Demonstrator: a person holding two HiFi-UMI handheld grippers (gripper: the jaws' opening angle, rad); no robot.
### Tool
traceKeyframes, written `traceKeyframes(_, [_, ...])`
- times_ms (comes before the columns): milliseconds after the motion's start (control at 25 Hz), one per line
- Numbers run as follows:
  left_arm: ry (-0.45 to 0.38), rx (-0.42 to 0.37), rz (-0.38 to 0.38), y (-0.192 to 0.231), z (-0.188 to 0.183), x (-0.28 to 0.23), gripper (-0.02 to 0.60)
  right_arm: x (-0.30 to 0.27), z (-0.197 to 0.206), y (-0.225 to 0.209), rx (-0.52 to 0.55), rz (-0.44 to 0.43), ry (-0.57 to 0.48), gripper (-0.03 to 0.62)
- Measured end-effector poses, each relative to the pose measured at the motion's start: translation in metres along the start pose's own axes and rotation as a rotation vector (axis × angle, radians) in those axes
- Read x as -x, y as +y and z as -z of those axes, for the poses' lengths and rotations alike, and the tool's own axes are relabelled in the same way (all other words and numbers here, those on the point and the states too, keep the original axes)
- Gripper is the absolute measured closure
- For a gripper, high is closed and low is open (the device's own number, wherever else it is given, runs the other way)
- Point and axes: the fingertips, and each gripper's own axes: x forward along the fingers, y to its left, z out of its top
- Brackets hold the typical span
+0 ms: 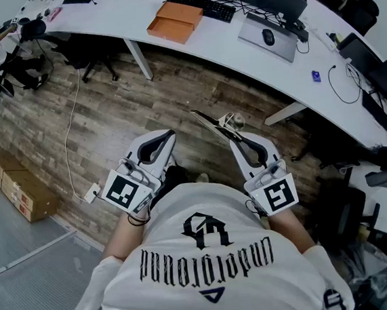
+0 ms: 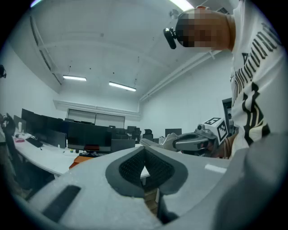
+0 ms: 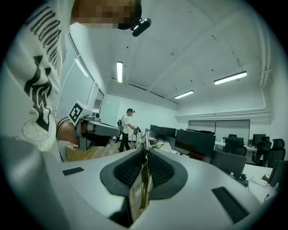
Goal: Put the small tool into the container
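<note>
Two grippers: held out side by side at the person's waist, apart from each other, both pointing ahead and about level.
Right jaws: closed to a narrow slit on the small tool (image 3: 144,179), a thin flat metal piece standing on edge between the dark pads.
Small tool: gripped at its rear part. Its slim front end sticks out past the tips of the right gripper (image 1: 234,135) and slants toward the left of the head view, in the air above the floor (image 1: 107,111).
Left jaws: pressed together at the tips, with nothing between them.
Left gripper (image 1: 169,134): angled slightly inward, its tip well apart from the tool.
Arms: both forearms reach forward from under the white shirt (image 1: 211,265), elbows tucked at the sides. A dark band (image 1: 137,221) sits on the left wrist.
Desk (image 1: 119,15): curved and white, well ahead of both grippers.
Orange box (image 1: 176,21): lies open on the desk, far from the tool.
</note>
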Motion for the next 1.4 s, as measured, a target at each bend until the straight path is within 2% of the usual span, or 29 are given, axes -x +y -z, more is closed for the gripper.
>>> traceKeyframes(480, [0.013, 0.019, 0.010, -0.006, 0.009, 0.010, 0.568, 0.008, 0.000, 0.004, -0.020, 0.028, -0.012, 0.546])
traceKeyframes(840, [0.017, 0.031, 0.029, 0.001, 0.012, -0.002, 0.568, 0.003, 0.003, -0.007, -0.047, 0.050, -0.008, 0.546])
traceKeyframes(1160, [0.011, 0.050, 0.019, 0.024, 0.016, -0.004, 0.568, -0.021, 0.004, -0.014, -0.065, 0.046, -0.001, 0.548])
traceKeyframes(1400, [0.002, 0.054, 0.004, 0.058, 0.016, -0.003, 0.568, -0.056, -0.002, -0.020, -0.056, 0.041, -0.007, 0.549])
